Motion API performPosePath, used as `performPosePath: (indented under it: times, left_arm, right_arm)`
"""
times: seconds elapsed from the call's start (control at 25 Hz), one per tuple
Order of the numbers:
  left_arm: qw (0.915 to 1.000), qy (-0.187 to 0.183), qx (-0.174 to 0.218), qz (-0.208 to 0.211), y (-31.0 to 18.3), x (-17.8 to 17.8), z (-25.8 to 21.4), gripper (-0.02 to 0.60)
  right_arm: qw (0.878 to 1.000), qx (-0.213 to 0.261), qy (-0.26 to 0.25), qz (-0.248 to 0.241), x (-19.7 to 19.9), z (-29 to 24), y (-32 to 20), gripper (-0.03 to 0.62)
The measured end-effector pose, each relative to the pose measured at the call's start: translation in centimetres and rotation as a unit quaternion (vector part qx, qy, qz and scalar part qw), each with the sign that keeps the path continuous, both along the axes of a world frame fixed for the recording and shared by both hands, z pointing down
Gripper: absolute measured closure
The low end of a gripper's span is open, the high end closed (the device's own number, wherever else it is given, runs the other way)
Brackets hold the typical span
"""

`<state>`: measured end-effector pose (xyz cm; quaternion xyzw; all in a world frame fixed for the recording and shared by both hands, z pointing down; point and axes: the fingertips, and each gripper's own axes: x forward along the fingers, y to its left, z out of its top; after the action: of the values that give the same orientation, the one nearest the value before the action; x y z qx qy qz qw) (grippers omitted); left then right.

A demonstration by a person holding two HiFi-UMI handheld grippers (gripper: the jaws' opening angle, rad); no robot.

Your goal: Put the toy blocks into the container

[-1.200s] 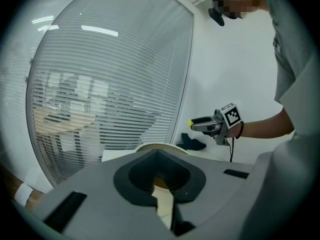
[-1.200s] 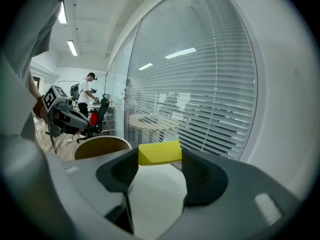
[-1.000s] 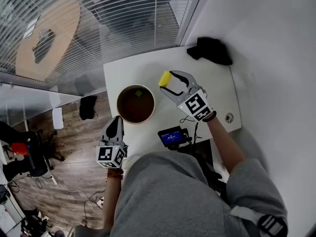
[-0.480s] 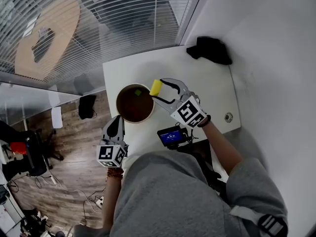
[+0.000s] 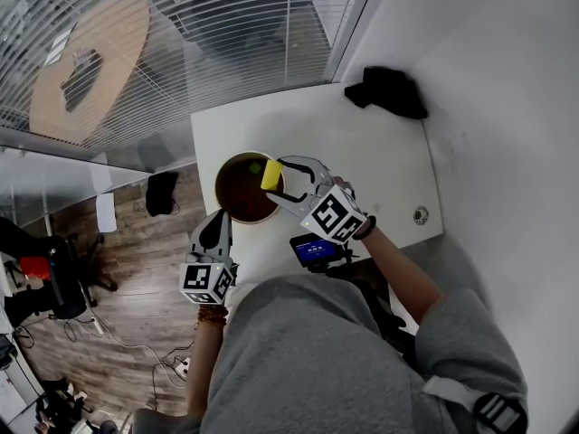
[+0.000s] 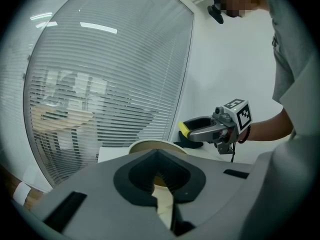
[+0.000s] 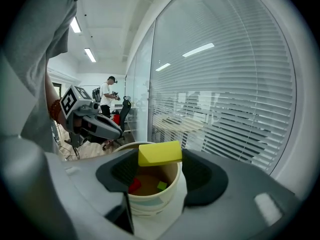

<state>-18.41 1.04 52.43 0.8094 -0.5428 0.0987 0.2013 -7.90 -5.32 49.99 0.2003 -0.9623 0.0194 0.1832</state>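
One yellow block [image 5: 270, 174] is gripped in the right gripper's [image 5: 277, 179] fingers, just above the container's [image 5: 223, 197] rim on the desk [image 5: 380, 152]. Centre it over the opening, above the red block [image 7: 134, 185], before releasing. The left gripper's [image 5: 217, 227] fingers are closed and empty.

Lighting: bright, even, indoor. Source: ceiling strip lights [image 7: 90, 55], repeated as glare streaks on the glass wall [image 7: 225, 99]. Shadows: soft and faint on the white table [image 5: 380, 161]. Gripper views: heavy fisheye bowing, dark round vignette, nearest foreground soft. Head view: sharp, edges curved.
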Motion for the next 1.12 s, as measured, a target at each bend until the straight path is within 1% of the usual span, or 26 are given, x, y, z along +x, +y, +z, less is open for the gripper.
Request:
performPosePath:
  times: [0.24,0.36,0.48,0.6,0.72,0.8,0.92,1.04,1.12]
  left_arm:
    - [1.0,-0.001,-0.002,0.001,0.2,0.1,0.1,0.574]
    - [1.0,-0.001,-0.001,0.001,0.2,0.1,0.1,0.574]
    - [1.0,-0.002,0.005,0.001,0.0,0.1,-0.3,0.574]
    - [0.9999,-0.004,0.015,0.002,-0.2,0.2,-1.0,0.574]
    - [0.9994,-0.008,0.033,0.005,-0.7,0.7,-2.3,0.574]
    - [0.9986,-0.018,0.048,0.01,-1.2,1.1,-3.2,0.574]
    - [0.9967,-0.042,0.067,0.014,-1.7,1.6,-4.3,0.574]
    - [0.9945,-0.062,0.084,0.008,-2.1,1.7,-5.1,0.574]
    - [0.9939,-0.067,0.088,0.002,-2.2,1.6,-5.3,0.574]
  right_arm:
    - [1.0,-0.006,0.007,-0.02,-1.0,0.7,1.0,0.313]
    - [1.0,-0.005,-0.003,-0.021,-1.1,0.2,1.0,0.313]
    - [1.0,0.008,-0.027,-0.007,-0.7,-1.2,0.6,0.319]
    - [0.998,0.031,-0.056,0.014,0.0,-3.4,0.0,0.366]
    - [0.996,0.05,-0.07,0.034,0.6,-5.0,-0.3,0.411]
    - [0.994,0.061,-0.074,0.045,0.9,-5.6,-0.4,0.428]
    - [0.992,0.075,-0.08,0.063,1.4,-6.1,-0.4,0.482]
    - [0.99,0.087,-0.079,0.079,1.8,-6.2,-0.4,0.536]
    - [0.99,0.09,-0.076,0.083,1.8,-6.0,-0.3,0.552]
